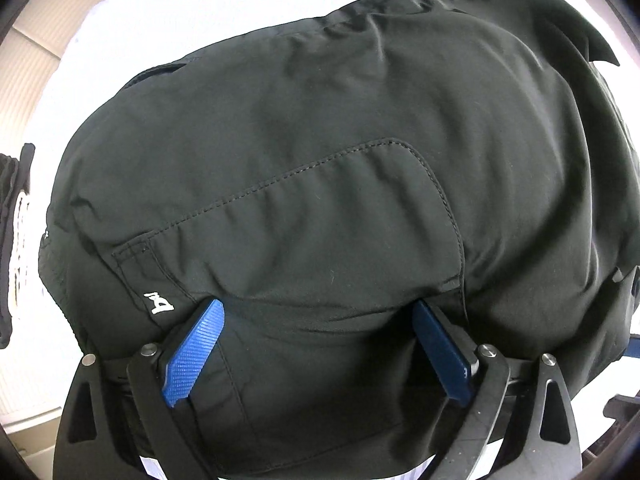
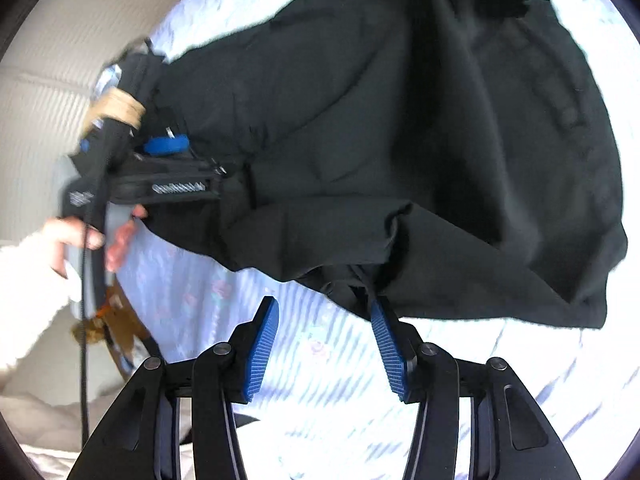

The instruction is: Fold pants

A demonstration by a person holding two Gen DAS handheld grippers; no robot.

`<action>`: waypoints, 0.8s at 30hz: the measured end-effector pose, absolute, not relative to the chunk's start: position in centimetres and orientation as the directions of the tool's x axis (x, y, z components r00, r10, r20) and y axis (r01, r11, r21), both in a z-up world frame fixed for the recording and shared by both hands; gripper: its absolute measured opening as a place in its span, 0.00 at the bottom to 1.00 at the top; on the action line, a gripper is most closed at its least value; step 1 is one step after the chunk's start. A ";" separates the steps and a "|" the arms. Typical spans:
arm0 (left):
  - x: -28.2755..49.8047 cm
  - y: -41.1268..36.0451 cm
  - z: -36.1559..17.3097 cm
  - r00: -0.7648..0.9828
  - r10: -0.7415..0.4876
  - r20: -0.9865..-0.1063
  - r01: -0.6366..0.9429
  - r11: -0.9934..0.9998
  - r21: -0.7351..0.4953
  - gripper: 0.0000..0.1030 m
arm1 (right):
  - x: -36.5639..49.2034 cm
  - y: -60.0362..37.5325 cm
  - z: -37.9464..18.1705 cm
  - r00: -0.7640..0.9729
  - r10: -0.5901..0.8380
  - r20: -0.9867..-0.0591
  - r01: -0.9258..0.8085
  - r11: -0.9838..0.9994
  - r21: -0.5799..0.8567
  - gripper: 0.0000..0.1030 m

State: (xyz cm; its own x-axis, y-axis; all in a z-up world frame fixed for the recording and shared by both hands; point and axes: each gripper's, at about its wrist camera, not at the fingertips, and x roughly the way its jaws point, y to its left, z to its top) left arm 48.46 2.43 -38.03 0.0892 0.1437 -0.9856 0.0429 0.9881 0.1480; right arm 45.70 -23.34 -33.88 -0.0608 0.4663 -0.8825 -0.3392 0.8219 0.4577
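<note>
Left claw [image 1: 318, 306] spread wide, clamping nothing, blue pads [image 1: 196, 356] nosed in at the near edge of the black pants [image 1: 320, 120] at 6 o'clock, with cloth bulging across the gap. Probably parked there to slip around a layer, ready to pinch it for lifting. Stitched pocket [image 1: 320, 216] dead centre, small white logo [image 1: 160, 302] at 8 o'clock just beside the left pad, so likely the seat end lying face up. In the right wrist view, right claw [image 2: 325, 306] likewise agape and empty at 6 o'clock, hovering above the striped sheet [image 2: 320, 400], its right pad tip touching or just short of a bunched edge of the pants [image 2: 400, 120]; cannot tell which. Seems aimed at that bunch as a second hold. Pants heaped on the sheet from the middle up to 1 o'clock, rumpled and doubled over in places, not yet a neat fold. At 9 o'clock, the left claw side-on, pushed into the cloth, carried by a hand [image 2: 80, 236] in a pale sleeve. Two holds well apart along one edge: sensible for carrying the cloth over evenly, without sag in between. Judged partway through the task, with smoothing to follow.
</note>
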 end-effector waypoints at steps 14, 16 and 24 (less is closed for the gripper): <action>47.9 2.0 -37.6 0.084 0.141 -0.986 0.033 0.989 0.144 0.95 | 46.1 -22.9 -35.2 -0.091 0.559 -0.824 -0.233 0.792 0.564 0.49; 47.9 2.1 -37.6 0.084 0.140 -0.987 0.034 0.989 0.144 0.95 | 46.6 -22.9 -35.9 -0.112 0.565 -0.818 -0.209 0.791 0.575 0.49; 48.1 2.3 -37.5 0.080 0.135 -0.988 0.034 0.990 0.138 0.95 | 46.9 -22.2 -37.9 -0.096 0.527 -0.844 -0.185 0.824 0.535 0.43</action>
